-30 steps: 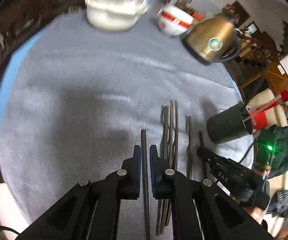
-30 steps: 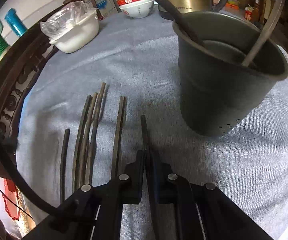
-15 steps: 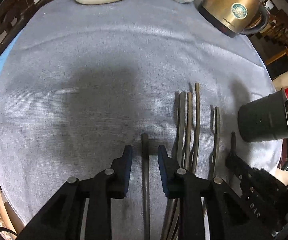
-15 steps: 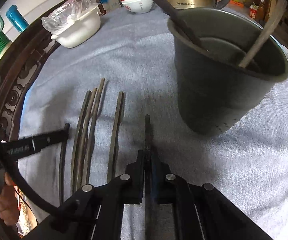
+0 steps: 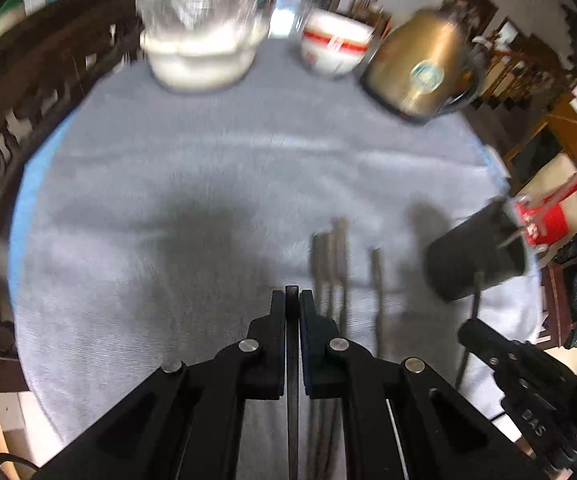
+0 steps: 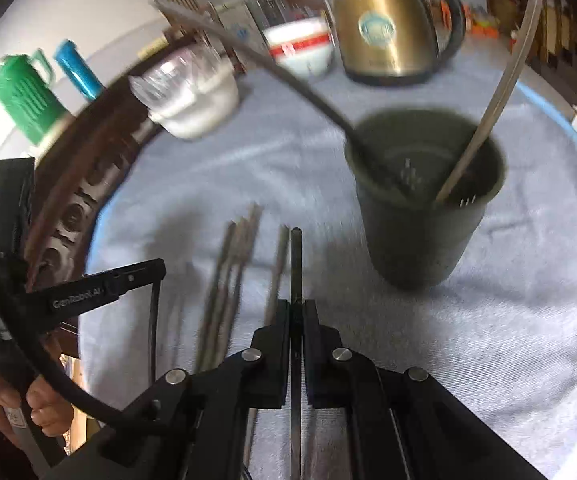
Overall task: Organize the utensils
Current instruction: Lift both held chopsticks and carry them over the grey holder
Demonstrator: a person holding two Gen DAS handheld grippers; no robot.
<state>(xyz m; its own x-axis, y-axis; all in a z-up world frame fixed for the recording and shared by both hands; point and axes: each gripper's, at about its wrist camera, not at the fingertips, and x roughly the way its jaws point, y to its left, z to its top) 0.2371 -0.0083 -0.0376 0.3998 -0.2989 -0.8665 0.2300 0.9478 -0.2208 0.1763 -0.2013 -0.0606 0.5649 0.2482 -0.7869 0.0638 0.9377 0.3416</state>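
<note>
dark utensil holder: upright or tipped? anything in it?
Upright and not empty. In the right wrist view the dark utensil holder stands on the grey cloth, mouth up, with a dark stick and a pale stick leaning inside.

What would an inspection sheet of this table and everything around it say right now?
Surface: round table under a grey cloth.
Job's things: dark holder cup stands upright with two utensils inside; several loose chopsticks lie side by side on the cloth.
Clutter: gold kettle, red-and-white bowl, white tub covered with plastic film, all at the far edge.
Grippers: left gripper is shut on one chopstick; right gripper is shut on another chopstick.
Cables: a black cable loops past the left gripper.
Surroundings: carved wooden chair back, green jug, blue flask, furnished room behind.
</note>
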